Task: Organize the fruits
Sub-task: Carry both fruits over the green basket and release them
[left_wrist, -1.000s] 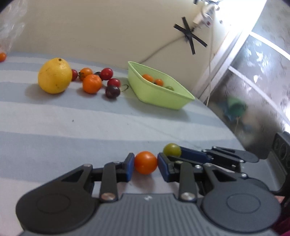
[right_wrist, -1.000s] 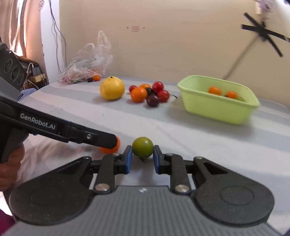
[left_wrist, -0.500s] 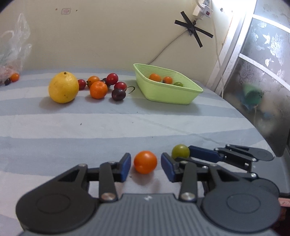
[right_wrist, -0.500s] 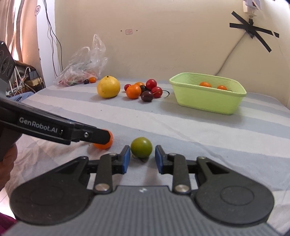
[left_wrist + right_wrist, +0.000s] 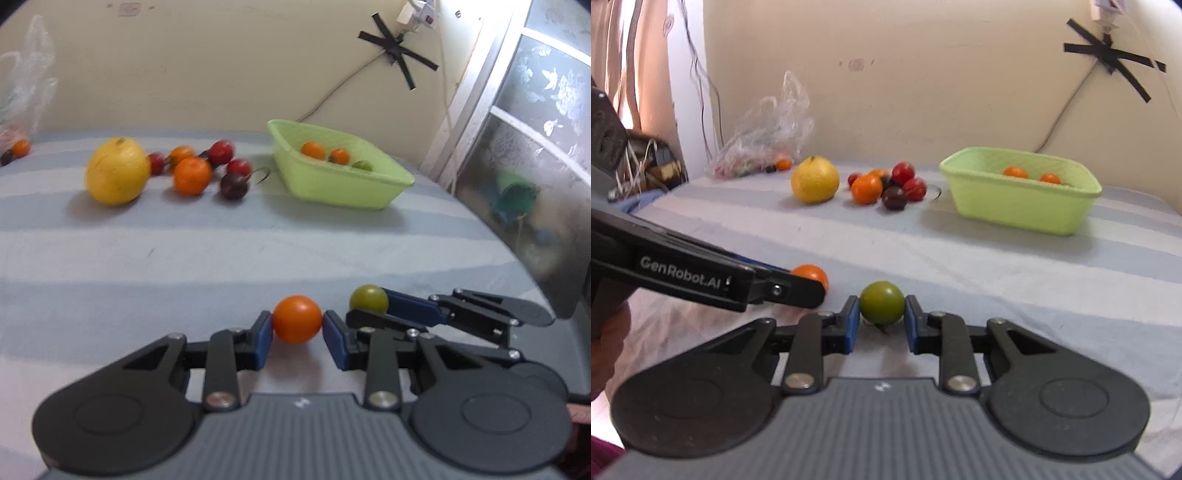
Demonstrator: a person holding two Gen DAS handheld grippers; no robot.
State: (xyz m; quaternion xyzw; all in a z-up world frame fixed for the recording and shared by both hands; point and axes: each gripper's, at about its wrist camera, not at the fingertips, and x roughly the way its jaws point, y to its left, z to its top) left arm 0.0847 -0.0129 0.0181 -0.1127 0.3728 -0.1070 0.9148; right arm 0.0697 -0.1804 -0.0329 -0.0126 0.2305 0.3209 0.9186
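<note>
The left tool (image 5: pixel 297 328) is closing on a smooth round orange tomato (image 5: pixel 297 319); the right tool (image 5: pixel 881 319) is clamping a glossy green tomato (image 5: pixel 882 302), both lying on the striped cloth well short of the lime plastic basket (image 5: pixel 1027 206).

We see a striped cloth (image 5: pixel 184 258) of pale blue and white bands spread across the surface. Behind it stands a cream wall (image 5: pixel 923 92) on which strips of black tape (image 5: pixel 399 61) cross over a thin cable (image 5: pixel 332 92). A crumpled clear plastic bag (image 5: pixel 768 136) lies at the far left edge of the cloth, against the wall. On the right we find a patterned frosted glass panel (image 5: pixel 535 129) in a pale frame
</note>
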